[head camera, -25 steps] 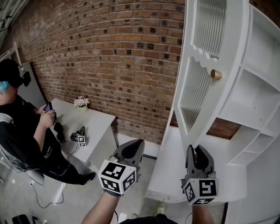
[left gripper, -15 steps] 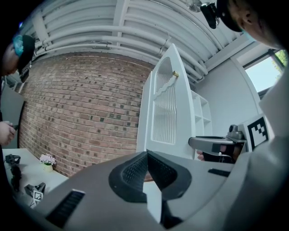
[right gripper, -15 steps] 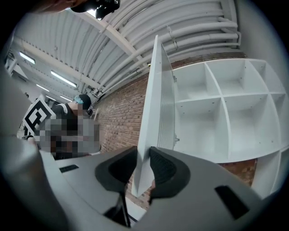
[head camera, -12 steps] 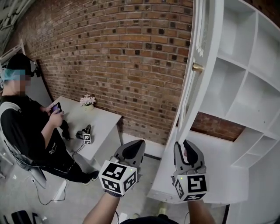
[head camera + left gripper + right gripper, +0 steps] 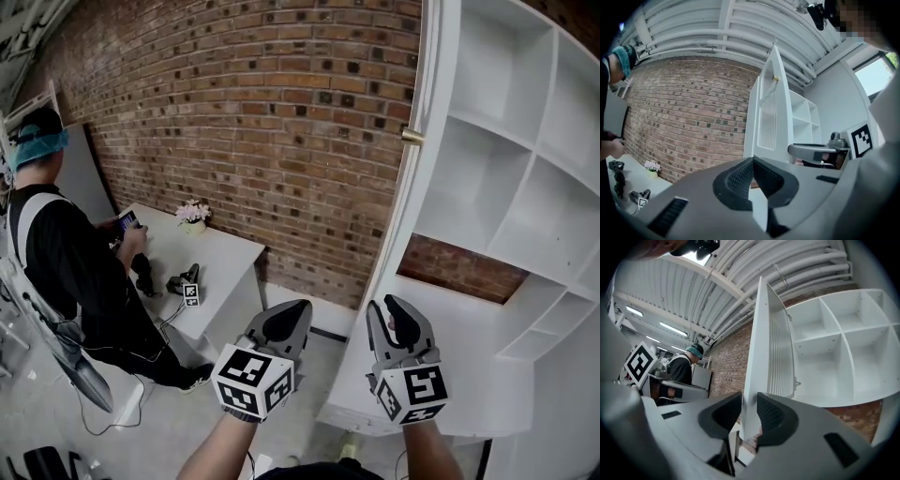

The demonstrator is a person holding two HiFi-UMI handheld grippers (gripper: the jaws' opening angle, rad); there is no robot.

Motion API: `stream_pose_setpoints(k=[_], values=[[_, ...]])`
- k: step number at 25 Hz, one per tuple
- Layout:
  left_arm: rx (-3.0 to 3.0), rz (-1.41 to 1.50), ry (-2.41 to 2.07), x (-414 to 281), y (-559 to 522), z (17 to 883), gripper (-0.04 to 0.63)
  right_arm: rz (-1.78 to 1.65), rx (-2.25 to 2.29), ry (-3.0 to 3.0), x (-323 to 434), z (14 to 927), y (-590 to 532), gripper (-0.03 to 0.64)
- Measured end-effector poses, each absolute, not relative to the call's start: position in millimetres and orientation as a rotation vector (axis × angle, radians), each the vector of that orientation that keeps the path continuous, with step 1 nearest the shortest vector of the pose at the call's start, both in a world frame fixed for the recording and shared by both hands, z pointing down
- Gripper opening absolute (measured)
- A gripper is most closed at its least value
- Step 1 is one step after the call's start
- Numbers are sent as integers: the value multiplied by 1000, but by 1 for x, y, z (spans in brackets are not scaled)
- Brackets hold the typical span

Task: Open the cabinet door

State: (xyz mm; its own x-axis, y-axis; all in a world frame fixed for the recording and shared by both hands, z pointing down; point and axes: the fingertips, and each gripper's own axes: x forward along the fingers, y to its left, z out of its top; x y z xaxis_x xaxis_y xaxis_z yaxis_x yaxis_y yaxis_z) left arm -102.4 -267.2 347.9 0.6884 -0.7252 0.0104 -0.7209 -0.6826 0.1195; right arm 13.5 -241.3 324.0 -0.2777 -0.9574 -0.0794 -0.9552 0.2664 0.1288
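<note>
Several white cabinet compartments (image 5: 473,183) show beside the open cabinet door (image 5: 405,202).

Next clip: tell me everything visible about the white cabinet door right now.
The cabinet door is tall, white-painted, apparently wood, with a ribbed panel inset and a small brass-coloured knob near its free edge. It stands upright and wide open, edge-on to the head view, leaving the white shelves exposed. Nothing visibly touches it: its edge shows between the right claw's jaws, which have just been opening and do not press it.
</note>
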Motion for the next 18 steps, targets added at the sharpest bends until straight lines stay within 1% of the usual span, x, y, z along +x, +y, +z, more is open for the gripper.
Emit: stream_pose_setpoints(k=[3,11,18], values=[[2783,-57,-1183,-102,-265,349,5,-208,1891,-2517,18,323,-233,92],[2787,-50,-1155,-99,-258,349,5,-159,1992,-2453,58,329,-220,34],[2788,-47,-1160,-105,-250,345,5,-136,2042,-2421,81,331,-210,17]])
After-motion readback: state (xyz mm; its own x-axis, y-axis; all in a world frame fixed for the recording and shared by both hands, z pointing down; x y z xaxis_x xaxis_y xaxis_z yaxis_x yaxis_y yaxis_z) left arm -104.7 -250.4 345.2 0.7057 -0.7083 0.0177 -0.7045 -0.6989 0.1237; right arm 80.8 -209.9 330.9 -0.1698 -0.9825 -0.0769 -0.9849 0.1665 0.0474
